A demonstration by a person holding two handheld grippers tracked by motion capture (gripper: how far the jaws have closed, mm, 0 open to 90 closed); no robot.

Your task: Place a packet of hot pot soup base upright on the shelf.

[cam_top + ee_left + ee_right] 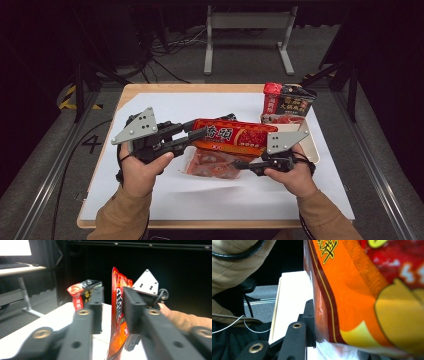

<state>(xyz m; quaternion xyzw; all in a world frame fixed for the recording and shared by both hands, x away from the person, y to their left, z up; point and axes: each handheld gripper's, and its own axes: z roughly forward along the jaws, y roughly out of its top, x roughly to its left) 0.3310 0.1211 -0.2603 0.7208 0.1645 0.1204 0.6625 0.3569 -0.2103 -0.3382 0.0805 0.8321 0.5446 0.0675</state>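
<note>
The person's hands come in over the near edge of the desk (pixel 150 210), each with a gripper. The left gripper (pixel 200 136) stands part open around one end of the red-orange snack bag (pixel 232 137): in the left gripper view the bag (pixel 118 315) lies against one jaw, with a clear gap to the other, so it is not pinched there. The right gripper (pixel 240 164) is clamped on the bag's other end, its jaw pressed into the foil (pixel 352 297). The bag hangs above the middle of the desk, over a clear pouch of red pieces (pixel 212 167). A dark snack bag (pixel 290 102) stands on a tray (pixel 312 142) by the far right corner.

With one firm grip only, the bag could swing or slip and drop onto the pouch. Pulling now might tear the foil at the right end.
</note>
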